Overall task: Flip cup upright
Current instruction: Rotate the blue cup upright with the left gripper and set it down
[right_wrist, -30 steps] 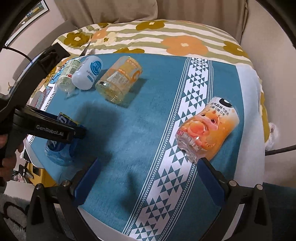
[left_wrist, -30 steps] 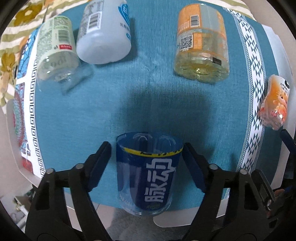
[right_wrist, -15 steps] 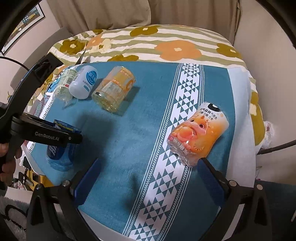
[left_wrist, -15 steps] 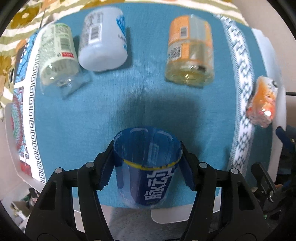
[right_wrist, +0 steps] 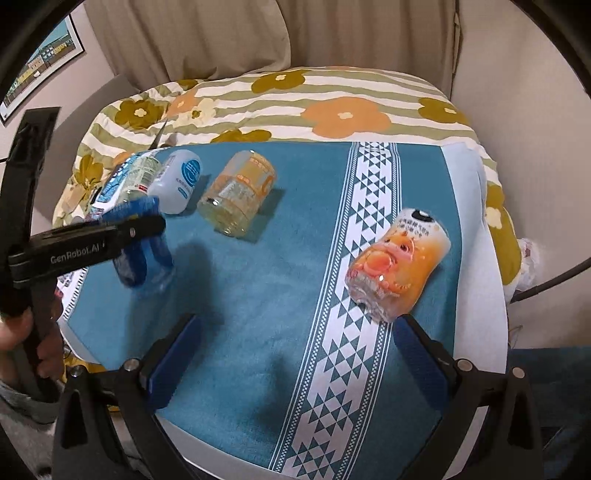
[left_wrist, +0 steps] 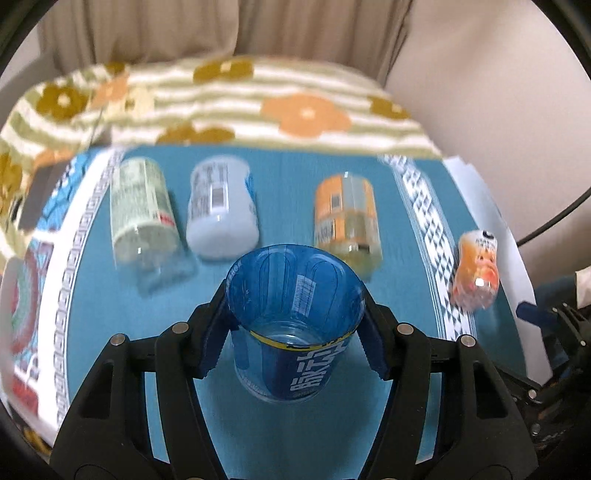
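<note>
We see a teal cloth [right_wrist: 295, 258] with a white triangle-patterned band, spread over a flowered, striped blanket [right_wrist: 332, 96]. On the cloth lie four cups on their sides: a green-labelled clear cup [left_wrist: 142, 210], a white cup [left_wrist: 221, 206] just beside it, an orange-labelled cup [left_wrist: 345, 216] and, well apart, an orange cartoon-printed cup [right_wrist: 400, 258]. Beige curtains [right_wrist: 192, 33] hang behind.

My left gripper [left_wrist: 295, 332], open around the blue cup [left_wrist: 293, 325] a second ago, has now clamped it and lifted it off the teal cloth [left_wrist: 288, 177], tilting its open mouth toward the camera.
</note>
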Demonstrator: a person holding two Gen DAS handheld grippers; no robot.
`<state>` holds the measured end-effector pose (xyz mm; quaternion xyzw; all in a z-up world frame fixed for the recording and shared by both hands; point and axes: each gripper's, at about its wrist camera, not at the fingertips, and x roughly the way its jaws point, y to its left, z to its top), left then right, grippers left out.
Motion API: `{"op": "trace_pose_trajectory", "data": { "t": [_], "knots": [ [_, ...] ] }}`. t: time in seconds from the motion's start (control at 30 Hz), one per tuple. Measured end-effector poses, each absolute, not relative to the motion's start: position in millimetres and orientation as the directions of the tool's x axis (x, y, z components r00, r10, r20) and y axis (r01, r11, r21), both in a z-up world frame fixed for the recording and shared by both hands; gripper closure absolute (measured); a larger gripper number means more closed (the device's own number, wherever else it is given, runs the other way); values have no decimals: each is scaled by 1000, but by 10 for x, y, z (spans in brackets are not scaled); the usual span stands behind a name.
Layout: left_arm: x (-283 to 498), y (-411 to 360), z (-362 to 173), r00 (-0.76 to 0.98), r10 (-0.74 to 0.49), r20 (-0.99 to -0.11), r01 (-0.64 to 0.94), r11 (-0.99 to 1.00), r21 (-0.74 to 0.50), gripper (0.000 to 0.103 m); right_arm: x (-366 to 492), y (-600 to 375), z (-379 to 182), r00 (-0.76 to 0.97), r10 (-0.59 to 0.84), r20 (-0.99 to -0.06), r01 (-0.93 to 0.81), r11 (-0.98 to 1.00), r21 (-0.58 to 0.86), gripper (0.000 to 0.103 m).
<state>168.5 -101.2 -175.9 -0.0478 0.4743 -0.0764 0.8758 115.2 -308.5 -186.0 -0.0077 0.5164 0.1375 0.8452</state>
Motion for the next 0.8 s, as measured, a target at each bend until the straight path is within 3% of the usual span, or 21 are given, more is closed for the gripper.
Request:
{"op": "trace_pose_trajectory", "data": {
  "t": [0.23, 0.8],
  "knots": [
    [1559, -1047, -1832, 669, -145, -729, 124, 989, -82, 36, 1065, -3103, -1998, 438, 192, -878, -201, 973, 113, 0],
    [1409, -1014, -2049, 595, -122, -794, 109, 992, -70, 36, 979, -3041, -2053, 443, 200, -874, -213, 970, 114, 0]
  ]
}}
